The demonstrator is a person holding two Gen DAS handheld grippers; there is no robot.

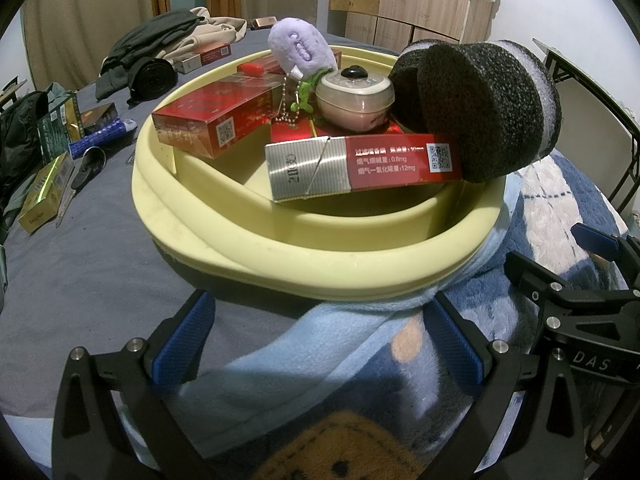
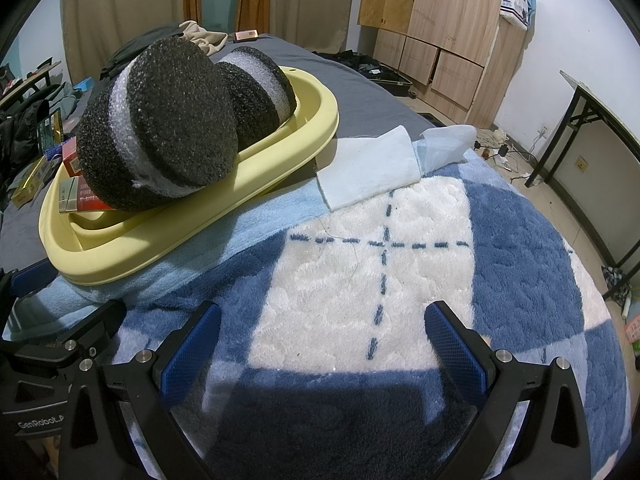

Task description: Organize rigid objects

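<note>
Hovering with blue pads spread apart and nothing between them: left claw (image 1: 316,344) over the light blue blanket edge (image 1: 320,336), just short of the yellow basin (image 1: 320,268). Likewise parted and empty, right claw (image 2: 322,346) above the blue-and-white checked blanket (image 2: 360,280), basin (image 2: 192,220) off to its left. Cut off at both frame bottoms: claw bodies; readable on them only "DAS" in the left view and "GenRobot" in the right.

Piled in the basin: silver-and-red cigarette carton (image 1: 360,166), long axis lying left to right, silver end leftward, QR code and Chinese print with "0.8mg" and "12mg" legible on the red part, right end hidden under black foam discs (image 1: 480,108). Behind it, red carton (image 1: 216,120) angled away to the right, its gold lettering too blurred to read. Further back, pink round case (image 1: 354,98) and purple plush keychain (image 1: 300,48) with bead chain, partly covering more red boxes. From the right view, foam discs (image 2: 160,128) blocking nearly all basin contents.

Scattered on the grey bed sheet (image 1: 80,280) at far left: green and gold boxes (image 1: 44,190), writing unreadable, and dark clothes (image 1: 148,52) beyond.
</note>
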